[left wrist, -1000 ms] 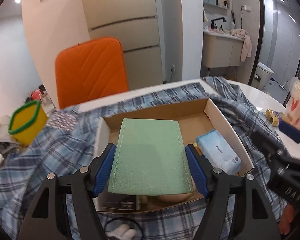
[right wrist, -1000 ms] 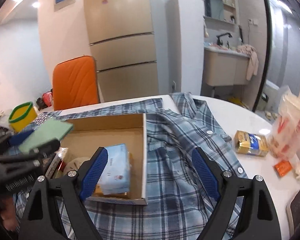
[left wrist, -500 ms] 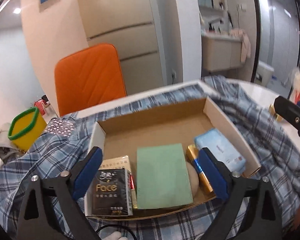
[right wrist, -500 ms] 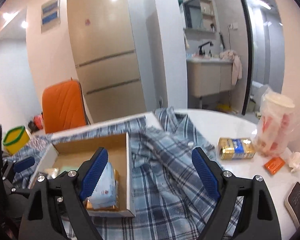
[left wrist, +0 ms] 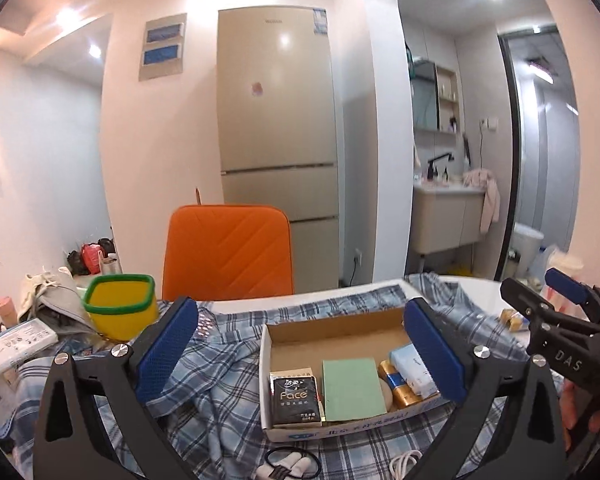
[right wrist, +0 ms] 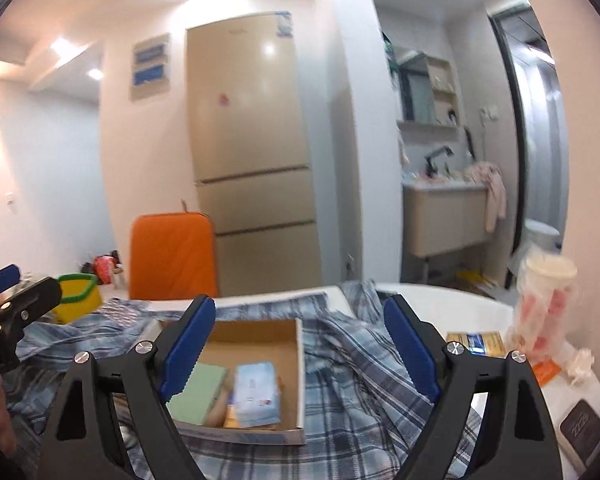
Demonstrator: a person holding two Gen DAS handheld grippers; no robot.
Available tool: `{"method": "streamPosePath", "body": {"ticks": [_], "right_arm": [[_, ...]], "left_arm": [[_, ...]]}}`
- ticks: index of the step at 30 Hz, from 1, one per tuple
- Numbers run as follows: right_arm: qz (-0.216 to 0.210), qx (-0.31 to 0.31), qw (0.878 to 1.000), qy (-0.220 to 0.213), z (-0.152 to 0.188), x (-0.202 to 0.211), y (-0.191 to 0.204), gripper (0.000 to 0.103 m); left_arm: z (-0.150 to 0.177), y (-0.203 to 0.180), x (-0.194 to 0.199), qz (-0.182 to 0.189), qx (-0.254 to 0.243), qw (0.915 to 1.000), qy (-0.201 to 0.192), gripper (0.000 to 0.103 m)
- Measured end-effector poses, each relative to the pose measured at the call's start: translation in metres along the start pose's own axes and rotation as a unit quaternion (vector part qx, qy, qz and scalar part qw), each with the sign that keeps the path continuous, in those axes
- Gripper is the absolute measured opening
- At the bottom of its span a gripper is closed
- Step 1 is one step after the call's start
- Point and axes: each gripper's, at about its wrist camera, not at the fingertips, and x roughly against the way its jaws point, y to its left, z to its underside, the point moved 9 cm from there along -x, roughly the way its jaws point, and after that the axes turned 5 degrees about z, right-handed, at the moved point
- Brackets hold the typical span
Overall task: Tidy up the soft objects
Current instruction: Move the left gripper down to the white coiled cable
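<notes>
Cardboard box (left wrist: pixel 332 326): open-topped, set on a blue plaid shirt (left wrist: pixel 216 396) that is spread over the white table (right wrist: pixel 452 300). The box sits toward the table's middle, its near wall facing the left wrist camera.

Contents, along the box's near wall in the left wrist view, left to right:
- black tissue pack marked "Face" (left wrist: pixel 297 401), lying on a pale pack;
- green pad (left wrist: pixel 353 389), flat, just beside the black pack;
- a rounded beige item, mostly hidden under the green pad's right edge, kind unclear;
- gold-and-blue packet (left wrist: pixel 398 385);
- light blue tissue pack (left wrist: pixel 414 370), against the box's right wall.
The far half of the box floor is bare cardboard.

Left gripper (left wrist: pixel 300 358): jaws spread wide, holding nothing, raised over the box's near side.
Right gripper (right wrist: pixel 298 354): jaws likewise wide apart and holding nothing, raised over the box and shirt.

Other items:
- yellow tub with green rim (left wrist: pixel 120 304), toward the table's far left edge;
- orange chair (left wrist: pixel 228 256), behind the table's far edge;
- gold coffee packet (right wrist: pixel 476 344), on bare table near the right edge;
- bagged cup (right wrist: pixel 546 304), just beside that packet;
- black hair tie (left wrist: pixel 292 466), on the shirt at the near edge.
</notes>
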Motion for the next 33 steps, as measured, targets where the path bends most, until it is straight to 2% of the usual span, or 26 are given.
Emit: {"method": "streamPosePath", "body": {"ticks": [1, 2, 3, 6, 14, 19, 23, 27, 33], "right_arm": [[-0.006, 0.002, 1.0, -0.007, -0.002, 0.007, 0.004, 0.094], [-0.01, 0.003, 1.0, -0.014, -0.004, 0.013, 0.007, 0.102], [-0.014, 0.005, 1.0, -0.026, -0.006, 0.021, 0.01, 0.103], [-0.026, 0.02, 0.998, -0.047, -0.007, 0.041, 0.021, 0.103], [-0.059, 0.027, 0.996, -0.054, 0.021, 0.057, 0.034, 0.103], [-0.061, 0.047, 0.996, -0.039, 0.04, 0.048, 0.043, 0.103], [-0.065, 0.051, 0.996, -0.034, 0.044, 0.045, 0.045, 0.103], [-0.066, 0.048, 0.996, -0.028, 0.046, 0.044, 0.043, 0.103], [-0.07, 0.047, 0.996, -0.02, 0.047, 0.041, 0.043, 0.103]], "left_arm": [[0.0, 0.001, 0.006, -0.002, 0.002, 1.0, -0.007, 0.102], [-0.001, 0.004, 0.012, -0.006, 0.002, 0.9998, -0.017, 0.102], [0.0, 0.005, 0.017, -0.008, 0.002, 0.9997, -0.024, 0.102], [0.006, 0.008, 0.029, -0.003, 0.011, 0.9994, -0.033, 0.102], [0.042, 0.011, 0.047, -0.005, 0.008, 0.9992, -0.04, 0.102], [0.072, 0.015, 0.04, -0.001, 0.022, 0.9994, -0.028, 0.102], [0.089, 0.007, 0.03, 0.007, 0.004, 0.9999, 0.007, 0.102], [0.094, -0.005, 0.028, 0.017, -0.017, 0.9996, 0.015, 0.102], [0.094, 0.0, 0.027, 0.015, -0.005, 0.9997, 0.021, 0.102]]}}
